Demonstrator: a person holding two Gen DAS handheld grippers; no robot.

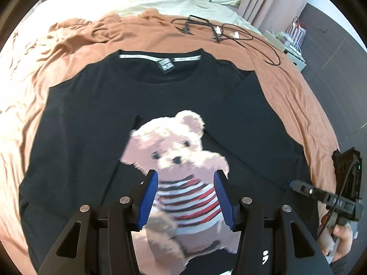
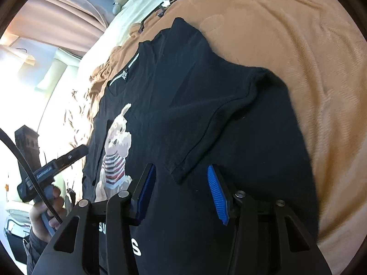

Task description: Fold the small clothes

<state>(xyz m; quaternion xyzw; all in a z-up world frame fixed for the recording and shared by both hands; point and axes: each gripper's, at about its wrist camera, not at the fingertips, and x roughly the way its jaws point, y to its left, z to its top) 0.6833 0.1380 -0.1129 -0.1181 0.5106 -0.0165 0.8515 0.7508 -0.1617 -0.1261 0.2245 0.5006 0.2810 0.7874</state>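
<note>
The left hand-held gripper (image 1: 185,197) hangs with its blue pads spread over the bear print (image 1: 176,160) of the black T-shirt (image 1: 91,114) — empty. The right hand-held gripper (image 2: 181,194), likewise spread, hovers beside the folded-in sleeve (image 2: 206,137). The shirt lies flat on a brown blanket (image 1: 68,41) on the bed — cables (image 1: 218,32) beyond its collar.

Black cotton T-shirt with teddy-bear print (image 1: 91,114): white neck tape (image 1: 159,56) along collar carries small print, too fine to read. Black woven tag (image 1: 166,64) below tape shows white mark, illegible. Right wrist view: white letters on black gripper body (image 2: 135,248), only "S" clear, rest hidden. Left wrist view: white mark on black gripper body (image 1: 265,257), unreadable.
</note>
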